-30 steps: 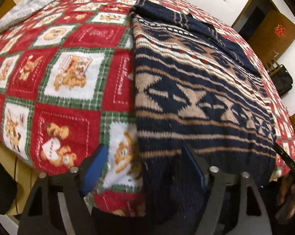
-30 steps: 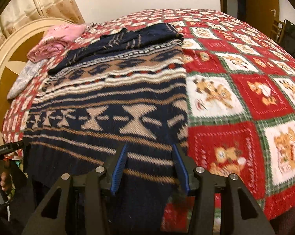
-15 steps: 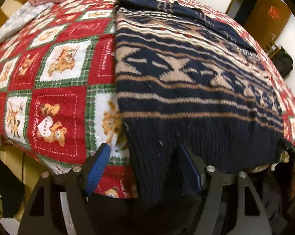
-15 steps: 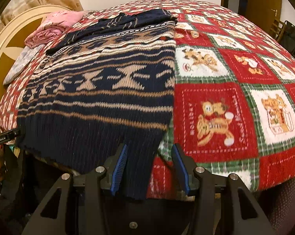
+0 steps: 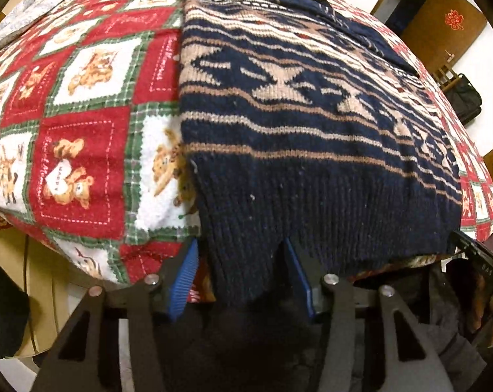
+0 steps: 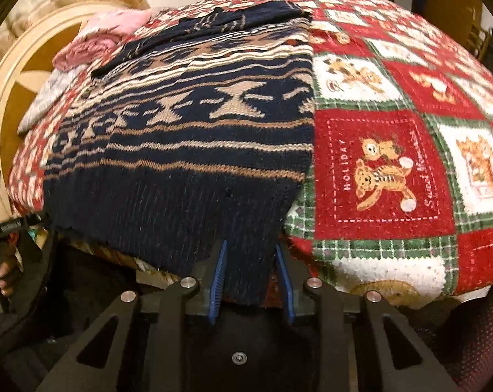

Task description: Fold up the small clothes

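A navy knitted sweater (image 5: 312, 137) with tan and cream bands lies spread flat on a bed covered by a red, green and white teddy-bear quilt (image 5: 76, 150); its ribbed hem hangs over the near edge of the bed. The left claw (image 5: 238, 277) has the hem's left corner hanging down between its blue-padded fingers (image 5: 181, 284), the jaws standing fairly wide; whether they pinch the knit cannot be told. The right claw (image 6: 251, 281) has the hem's right corner (image 6: 246, 261) between its narrower-set fingers, the pads close to the fabric on both sides, but a firm grip cannot be confirmed. Ahead of both claws the sweater's body (image 6: 197, 124) stretches away, with a dark sleeve folded across its far end. Beyond it, up and left of the right claw, a pink garment (image 6: 102, 36) and a grey cloth (image 6: 47, 98) lie by the curved wooden headboard (image 6: 24, 72). No containers are visible.
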Demonstrator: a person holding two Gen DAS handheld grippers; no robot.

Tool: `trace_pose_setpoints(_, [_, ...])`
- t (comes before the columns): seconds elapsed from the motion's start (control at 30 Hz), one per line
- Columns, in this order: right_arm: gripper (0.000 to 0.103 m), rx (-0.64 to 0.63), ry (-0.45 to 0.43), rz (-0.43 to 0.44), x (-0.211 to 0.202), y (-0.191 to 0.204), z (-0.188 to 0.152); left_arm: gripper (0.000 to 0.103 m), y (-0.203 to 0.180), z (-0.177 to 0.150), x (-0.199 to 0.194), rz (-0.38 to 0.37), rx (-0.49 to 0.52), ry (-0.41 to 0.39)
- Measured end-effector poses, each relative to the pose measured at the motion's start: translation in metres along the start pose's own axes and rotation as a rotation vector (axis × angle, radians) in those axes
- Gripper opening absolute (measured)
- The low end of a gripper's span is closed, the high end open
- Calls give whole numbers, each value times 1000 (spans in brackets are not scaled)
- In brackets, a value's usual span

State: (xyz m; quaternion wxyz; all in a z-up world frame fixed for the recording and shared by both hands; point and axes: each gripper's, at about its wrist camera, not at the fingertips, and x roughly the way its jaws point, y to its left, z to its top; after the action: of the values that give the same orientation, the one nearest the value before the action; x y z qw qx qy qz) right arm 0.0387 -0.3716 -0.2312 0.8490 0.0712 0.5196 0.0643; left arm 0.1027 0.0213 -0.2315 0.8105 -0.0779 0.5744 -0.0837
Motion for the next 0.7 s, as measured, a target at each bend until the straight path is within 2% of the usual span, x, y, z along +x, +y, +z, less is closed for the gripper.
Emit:
trace_pose_setpoints(0.07, [17,28,-3,10,1,-7,0,50,0,-1,1,1,7,9])
trace_pose_setpoints(0.1, [14,31,-6,22,-1,-7,0,41,-1,-1,0,0,14,9])
trace_pose_setpoints(0.13, [11,30,-15,30,-3,-6,0,28,-1,-1,-2,-3,25,12])
trace_pose_setpoints(0.17, [8,24,-28,39,-6,-4,0,23,-2,-1,-2,-1,29,15])
trace_pose_setpoints(0.2, [7,19,-36,47,-8,-2,0,15,-3,-2,-3,-2,31,14])
trace_pose_setpoints(0.43, [6,24,-68,82,-19,-7,-1,11,0,0,-15,-40,19,-12])
trace_pose_setpoints(0.6, [6,26,-114,112,-38,-11,1,11,7,5,-37,-95,-2,-90])
trace_pose_setpoints(0.7, [6,47,-127,148,-43,-13,3,10,7,6,-45,-99,5,-116])
